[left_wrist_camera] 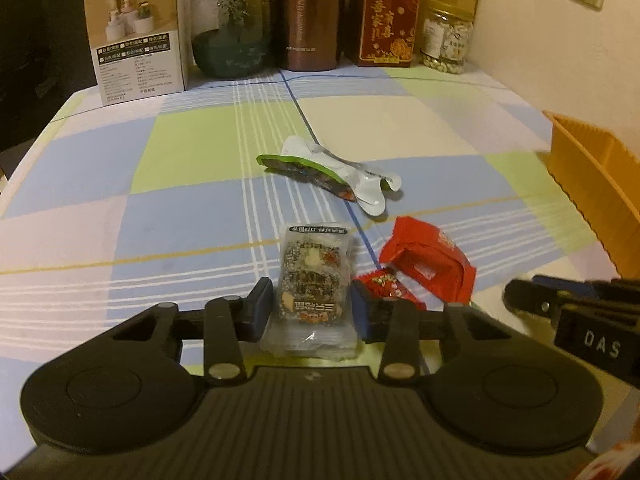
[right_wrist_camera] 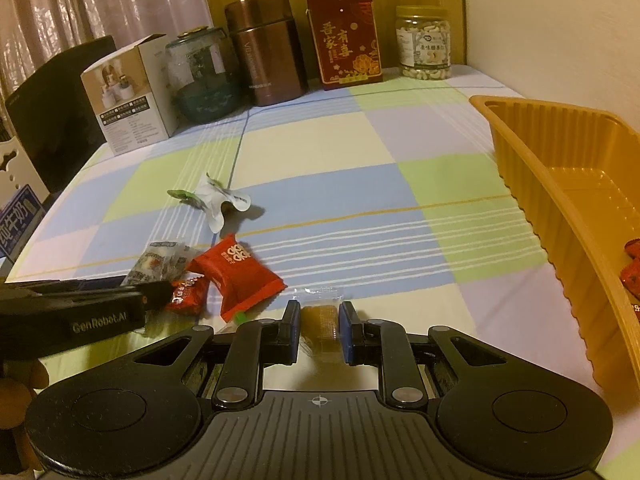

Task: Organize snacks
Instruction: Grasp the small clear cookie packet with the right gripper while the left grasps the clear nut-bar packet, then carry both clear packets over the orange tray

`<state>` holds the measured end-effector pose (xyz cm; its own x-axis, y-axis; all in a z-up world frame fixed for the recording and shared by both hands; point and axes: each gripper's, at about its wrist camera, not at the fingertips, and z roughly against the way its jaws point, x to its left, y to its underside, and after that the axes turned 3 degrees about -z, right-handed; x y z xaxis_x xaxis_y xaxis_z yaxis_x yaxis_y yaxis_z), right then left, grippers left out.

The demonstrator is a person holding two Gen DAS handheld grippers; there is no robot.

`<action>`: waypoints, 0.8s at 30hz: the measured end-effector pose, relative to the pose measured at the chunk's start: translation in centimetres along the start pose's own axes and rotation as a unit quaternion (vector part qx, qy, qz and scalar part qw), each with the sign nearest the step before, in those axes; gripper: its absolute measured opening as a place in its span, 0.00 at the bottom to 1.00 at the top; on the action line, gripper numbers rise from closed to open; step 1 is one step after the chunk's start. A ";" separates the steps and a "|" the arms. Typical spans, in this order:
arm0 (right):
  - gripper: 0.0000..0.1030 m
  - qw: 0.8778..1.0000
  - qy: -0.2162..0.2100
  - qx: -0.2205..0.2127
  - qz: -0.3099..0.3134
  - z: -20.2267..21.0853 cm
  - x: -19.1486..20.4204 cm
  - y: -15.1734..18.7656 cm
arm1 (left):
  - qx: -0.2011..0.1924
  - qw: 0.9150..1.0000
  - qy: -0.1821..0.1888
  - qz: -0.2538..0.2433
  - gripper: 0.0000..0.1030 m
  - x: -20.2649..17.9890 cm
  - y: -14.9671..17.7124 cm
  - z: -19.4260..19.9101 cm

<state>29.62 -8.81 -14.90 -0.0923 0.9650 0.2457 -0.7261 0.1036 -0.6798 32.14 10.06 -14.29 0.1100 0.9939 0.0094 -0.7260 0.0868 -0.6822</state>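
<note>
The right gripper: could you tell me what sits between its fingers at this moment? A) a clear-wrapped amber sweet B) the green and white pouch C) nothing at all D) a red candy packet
A: in the right wrist view the right gripper has its blue pads closed on the clear-wrapped amber sweet, while the large red packet and the green and white pouch lie untouched on the tablecloth.

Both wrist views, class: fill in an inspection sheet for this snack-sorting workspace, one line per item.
Surface: checked tablecloth.
Job's things: dark snack pack, large red pack, small red sweet, amber sweet, green-white wrapper, orange tray holding red sweets.
Clutter: box, jars, flask along the back.
Grippers: left gripper around dark snack pack; right gripper shut on amber sweet.
Cables: nothing seen.
Surroundings: curtain, wall sockets.
</note>
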 end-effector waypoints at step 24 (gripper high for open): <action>0.20 1.000 0.001 -0.014 0.011 2.4 -0.1 0.2 | -0.005 1.000 -0.007 0.022 0.32 0.0 1.6 3.5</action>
<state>27.83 -9.45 -13.36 -0.1064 0.9677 0.2283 -0.7051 0.0885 -0.7036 28.64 10.45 -12.80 0.0686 0.9976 -0.0101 -0.7225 0.0427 -0.6901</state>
